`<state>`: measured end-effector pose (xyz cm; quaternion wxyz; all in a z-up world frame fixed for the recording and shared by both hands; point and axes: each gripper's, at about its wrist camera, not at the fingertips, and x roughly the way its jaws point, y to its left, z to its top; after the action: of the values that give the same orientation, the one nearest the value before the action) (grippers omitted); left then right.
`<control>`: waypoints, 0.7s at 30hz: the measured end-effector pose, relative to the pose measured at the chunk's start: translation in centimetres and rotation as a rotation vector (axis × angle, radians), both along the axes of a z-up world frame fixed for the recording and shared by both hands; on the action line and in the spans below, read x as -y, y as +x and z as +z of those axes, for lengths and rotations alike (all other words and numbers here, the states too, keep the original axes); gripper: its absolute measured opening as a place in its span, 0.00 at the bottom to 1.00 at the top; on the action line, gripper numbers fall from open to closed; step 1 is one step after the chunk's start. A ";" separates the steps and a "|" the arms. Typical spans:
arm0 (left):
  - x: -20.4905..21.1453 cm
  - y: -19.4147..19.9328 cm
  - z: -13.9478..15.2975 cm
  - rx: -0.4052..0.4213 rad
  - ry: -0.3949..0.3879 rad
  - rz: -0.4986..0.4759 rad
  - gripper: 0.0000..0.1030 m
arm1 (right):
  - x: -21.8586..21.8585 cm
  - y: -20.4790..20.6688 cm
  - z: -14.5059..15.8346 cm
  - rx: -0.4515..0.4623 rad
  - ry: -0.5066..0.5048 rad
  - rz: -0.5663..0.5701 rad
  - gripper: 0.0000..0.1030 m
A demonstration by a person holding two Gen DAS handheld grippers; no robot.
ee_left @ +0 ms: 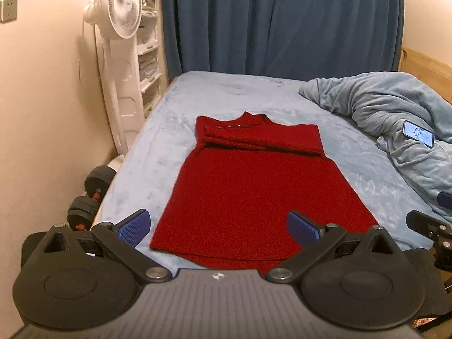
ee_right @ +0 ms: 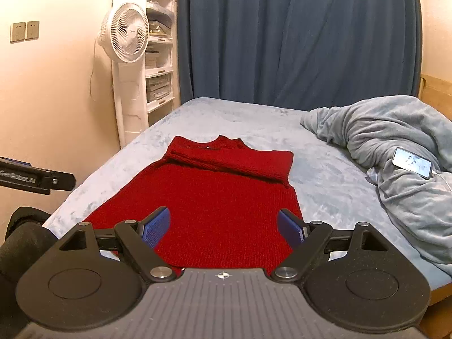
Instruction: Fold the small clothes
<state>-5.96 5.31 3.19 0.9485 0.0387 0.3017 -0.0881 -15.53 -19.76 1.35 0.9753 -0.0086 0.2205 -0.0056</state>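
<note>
On the bed, covered in a pale blue fleece sheet, a red knitted garment is lying flat, its hem at the near edge and its high collar pointing toward the dark blue curtain at the far side. Both sleeves are already lying folded across the chest in a thick band just below the collar, so the piece is looking like a narrow rectangle flaring a little toward the hem.

A person is holding two tools just off the near edge of the bed. The left tool is hovering over the hem's left portion with its blue pads spread wide and nothing between them. The right tool is hovering over the hem's right portion, equally spread and empty. Neither is touching the knit.

Judging by this layout, the sleeve step is done and the lengthwise fold is coming next. That move is calling for each tool to dip to a hem corner, pinch the full thickness of knit, and carry the hem up toward the collar evenly.

Toward the bed's right side a rumpled blue blanket is lying with a phone resting on it, well apart from the garment.
</note>
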 end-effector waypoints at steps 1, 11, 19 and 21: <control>-0.2 -0.1 0.1 0.002 0.004 0.001 1.00 | -0.1 0.0 -0.1 -0.006 -0.002 0.004 0.82; -0.7 1.3 -1.5 -0.046 0.017 0.004 1.00 | 0.8 1.1 -1.5 -0.081 0.058 -0.032 0.82; -1.9 3.6 -3.6 -0.118 0.030 0.047 1.00 | 1.7 3.1 -3.3 -0.149 0.092 -0.057 0.82; -2.2 4.5 -4.2 -0.141 0.038 0.065 1.00 | 2.1 3.7 -3.6 -0.158 0.096 -0.065 0.82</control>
<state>-1.47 7.46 -0.99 0.9263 0.0405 0.3706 -0.0541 -11.85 -21.84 -2.28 0.9535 0.0450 0.2967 -0.0260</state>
